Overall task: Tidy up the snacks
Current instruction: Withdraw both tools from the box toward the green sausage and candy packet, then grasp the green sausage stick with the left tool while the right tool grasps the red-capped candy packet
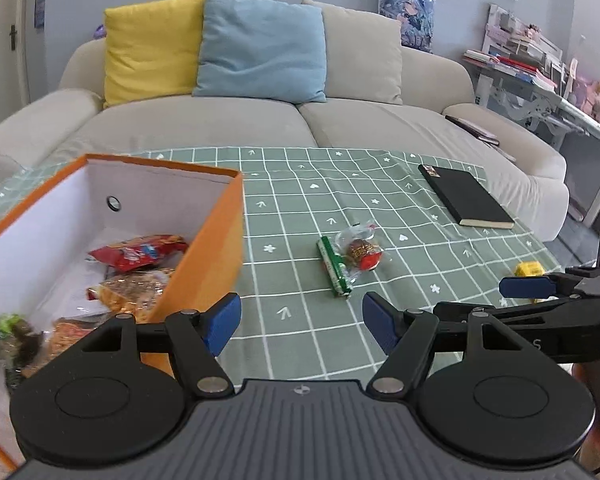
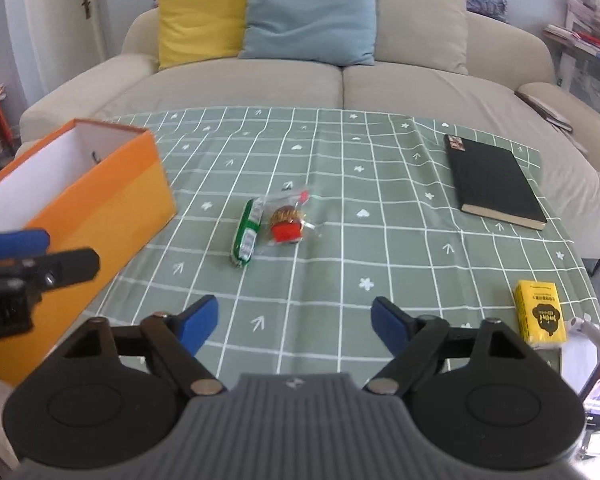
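Observation:
An orange box (image 1: 216,240) with a white inside stands at the table's left and holds several snack packets (image 1: 138,254); it also shows in the right wrist view (image 2: 112,204). A green stick snack (image 1: 334,268) (image 2: 246,236) and a clear-wrapped red and brown snack (image 1: 360,252) (image 2: 286,226) lie side by side mid-table. My left gripper (image 1: 300,320) is open and empty, low beside the box's near right corner. My right gripper (image 2: 294,320) is open and empty, short of the two snacks.
A black notebook (image 2: 494,182) lies at the table's far right. A yellow pack (image 2: 540,314) sits at the near right edge. The table has a green checked cloth (image 2: 340,160). A beige sofa (image 2: 340,76) with cushions stands behind it.

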{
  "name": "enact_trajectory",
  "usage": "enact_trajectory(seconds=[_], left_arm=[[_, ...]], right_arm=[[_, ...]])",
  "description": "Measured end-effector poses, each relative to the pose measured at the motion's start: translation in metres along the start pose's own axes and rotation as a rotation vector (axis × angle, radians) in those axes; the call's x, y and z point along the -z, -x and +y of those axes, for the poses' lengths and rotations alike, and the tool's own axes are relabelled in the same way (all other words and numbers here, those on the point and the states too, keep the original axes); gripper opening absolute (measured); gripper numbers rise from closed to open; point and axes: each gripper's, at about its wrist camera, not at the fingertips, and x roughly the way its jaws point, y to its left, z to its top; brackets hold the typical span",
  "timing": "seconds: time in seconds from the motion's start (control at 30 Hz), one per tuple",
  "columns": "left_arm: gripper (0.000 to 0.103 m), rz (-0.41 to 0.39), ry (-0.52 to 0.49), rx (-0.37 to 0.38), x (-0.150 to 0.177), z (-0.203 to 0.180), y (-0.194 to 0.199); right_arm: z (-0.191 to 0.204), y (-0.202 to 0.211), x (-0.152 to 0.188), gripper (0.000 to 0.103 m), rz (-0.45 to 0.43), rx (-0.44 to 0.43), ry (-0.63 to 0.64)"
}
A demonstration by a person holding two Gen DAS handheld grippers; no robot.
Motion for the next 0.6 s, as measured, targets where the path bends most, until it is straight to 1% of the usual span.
enact_trajectory(seconds=[0.03, 0.1, 0.17, 0.2, 0.23, 0.3, 0.4, 0.47, 0.53, 0.6], left_arm=[[0.081, 0.007, 0.015, 0.005, -0.002, 0.000, -0.004], [0.079, 0.020, 0.031, 0.001, -0.008, 0.000, -0.012], [0.078, 0.040, 0.017, -0.012, -0.014, -0.001, -0.022], [0.078, 0.057, 0.008, -0.019, -0.016, -0.002, -0.028], [0.075, 0.069, 0.000, -0.022, -0.018, -0.003, -0.034], [0.074, 0.085, -0.014, -0.022, -0.022, -0.006, -0.046], [0.071, 0.107, -0.013, -0.002, -0.026, -0.010, -0.065], [0.067, 0.123, -0.004, 0.008, -0.028, -0.012, -0.079], [0.063, 0.135, 0.008, 0.014, -0.030, -0.011, -0.093], [0.063, 0.144, 0.024, 0.010, -0.030, -0.010, -0.108]], right_arm=[[-0.002, -0.001, -0.002, 0.081, -0.004, 0.000, -0.005], [-0.005, -0.005, -0.008, 0.081, 0.014, -0.026, -0.010], [-0.008, -0.010, -0.015, 0.081, 0.033, -0.045, -0.012], [-0.008, -0.012, -0.019, 0.078, 0.037, -0.050, -0.005], [-0.010, -0.015, -0.025, 0.074, 0.039, -0.053, 0.008], [-0.013, -0.022, -0.035, 0.073, 0.039, -0.062, 0.028], [-0.019, -0.040, -0.048, 0.066, 0.030, -0.092, 0.067], [-0.024, -0.055, -0.053, 0.063, 0.034, -0.119, 0.065], [-0.029, -0.070, -0.059, 0.057, 0.045, -0.140, 0.047], [-0.034, -0.084, -0.064, 0.056, 0.051, -0.150, 0.029]])
